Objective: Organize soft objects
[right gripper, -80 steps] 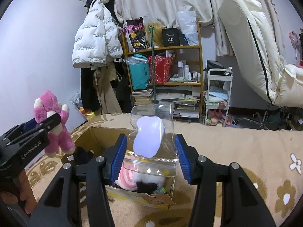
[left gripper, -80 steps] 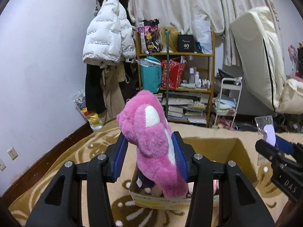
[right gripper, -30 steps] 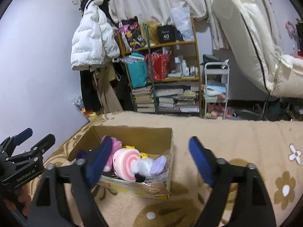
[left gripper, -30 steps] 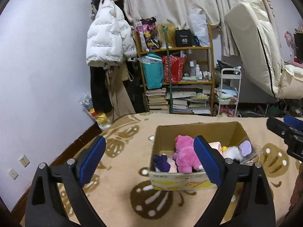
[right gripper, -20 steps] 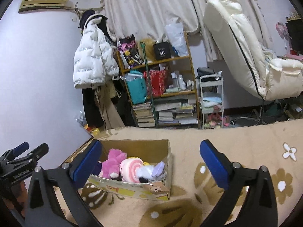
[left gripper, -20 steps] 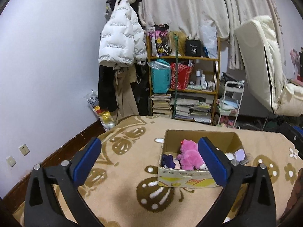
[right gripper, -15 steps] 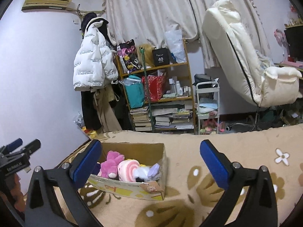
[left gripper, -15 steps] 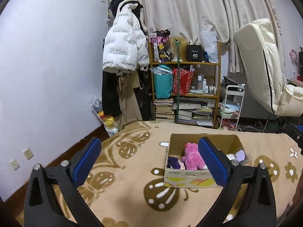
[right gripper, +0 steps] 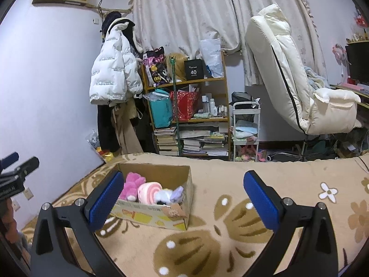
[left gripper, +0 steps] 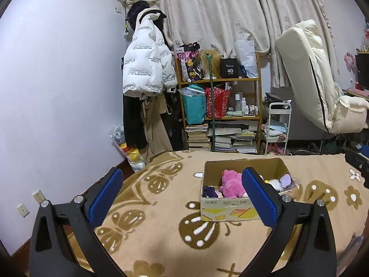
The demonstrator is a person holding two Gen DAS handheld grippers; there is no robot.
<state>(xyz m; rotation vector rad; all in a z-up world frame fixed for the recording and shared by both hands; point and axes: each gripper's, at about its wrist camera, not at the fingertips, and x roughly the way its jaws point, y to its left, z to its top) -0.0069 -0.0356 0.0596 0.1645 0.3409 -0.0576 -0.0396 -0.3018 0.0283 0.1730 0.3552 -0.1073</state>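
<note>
A cardboard box [left gripper: 227, 211] stands on the tan patterned blanket [left gripper: 156, 226]. In it lie a pink plush toy [left gripper: 230, 183], a dark purple item [left gripper: 209, 191] and a bagged white and lilac toy [left gripper: 282, 181]. The right wrist view shows the box [right gripper: 161, 217] with the pink plush [right gripper: 132, 183], a pink swirl plush [right gripper: 148, 190] and the white and lilac toy [right gripper: 168, 194]. My left gripper [left gripper: 182, 195] is open and empty, back from the box. My right gripper [right gripper: 183, 198] is open and empty, also back from it.
A wooden shelf [left gripper: 219, 115] with books and bags stands by the far wall, next to a hanging white puffer jacket [left gripper: 147, 67]. A white trolley [left gripper: 276, 124] and a cream recliner [left gripper: 318, 87] stand to the right. The blanket's left edge drops to the floor.
Both grippers let go of their toys into the box and opened wide. Both then drew back and up from the box, which now looks smaller.
</note>
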